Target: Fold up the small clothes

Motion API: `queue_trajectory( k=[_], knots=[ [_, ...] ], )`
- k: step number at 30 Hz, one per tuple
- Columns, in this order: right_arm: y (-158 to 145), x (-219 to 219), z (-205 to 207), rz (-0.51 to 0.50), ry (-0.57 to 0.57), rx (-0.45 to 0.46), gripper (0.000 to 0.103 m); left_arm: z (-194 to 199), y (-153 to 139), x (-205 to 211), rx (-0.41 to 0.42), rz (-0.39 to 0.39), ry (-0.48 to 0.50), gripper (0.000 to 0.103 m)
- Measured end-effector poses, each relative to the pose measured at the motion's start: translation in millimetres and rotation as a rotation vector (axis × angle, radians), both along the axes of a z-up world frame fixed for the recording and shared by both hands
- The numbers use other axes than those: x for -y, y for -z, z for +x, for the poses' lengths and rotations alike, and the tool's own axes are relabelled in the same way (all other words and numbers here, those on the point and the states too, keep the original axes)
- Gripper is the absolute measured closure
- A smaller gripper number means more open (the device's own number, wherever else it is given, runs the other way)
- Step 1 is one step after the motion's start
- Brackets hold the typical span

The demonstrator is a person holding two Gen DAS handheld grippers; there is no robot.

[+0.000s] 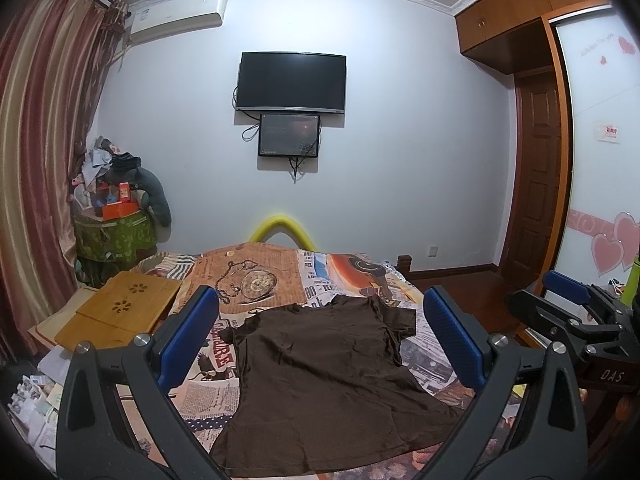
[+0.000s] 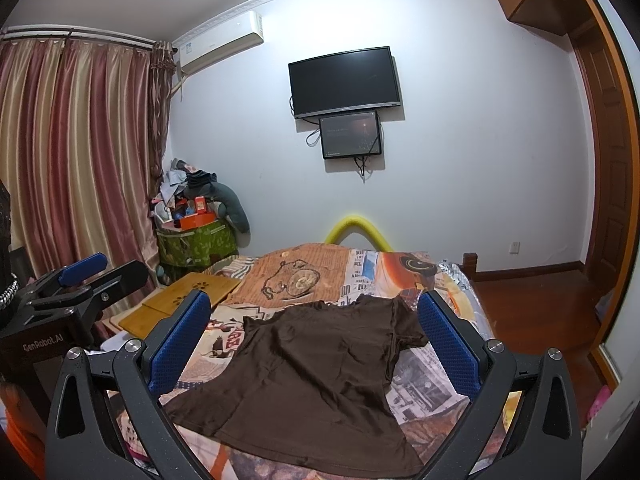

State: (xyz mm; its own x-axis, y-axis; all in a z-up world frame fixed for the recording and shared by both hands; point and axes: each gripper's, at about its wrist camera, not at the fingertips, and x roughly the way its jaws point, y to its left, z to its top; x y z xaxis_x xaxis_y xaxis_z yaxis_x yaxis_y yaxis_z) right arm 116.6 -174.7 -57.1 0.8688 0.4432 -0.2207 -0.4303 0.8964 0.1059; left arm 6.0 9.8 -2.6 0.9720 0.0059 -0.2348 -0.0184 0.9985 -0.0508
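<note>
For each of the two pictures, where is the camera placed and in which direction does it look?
Left wrist: on the left gripper, facing the far wall across the bed; its open blue fingers frame the brown shirt; the right gripper shows at the right edge.
Right wrist: on the right gripper, same direction; the left gripper shows at left.
Shared: shirt, bedspread, TV.

Wall television (image 1: 291, 82) above patterned bedspread (image 1: 280, 276), wooden tray (image 1: 120, 308).

Your right gripper (image 2: 314, 344) hangs spread wide above the brown shirt (image 2: 304, 372). The shirt lies flat on the bed (image 2: 420, 272).
</note>
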Motion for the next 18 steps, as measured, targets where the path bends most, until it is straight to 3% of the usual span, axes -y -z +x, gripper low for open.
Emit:
queue_trajectory(
  k=[12,18],
  knots=[
    [9.4,-2.3,14.6,-0.003,0.001,-0.039,0.000,22.9,12.4,1.5,-0.047,-0.006,-0.001,0.000],
    [22.2,-1.2,39.7,-0.013,0.010,-0.085,0.000,60.8,24.4,-4.2,-0.100,0.003,0.001,0.000]
  ],
)
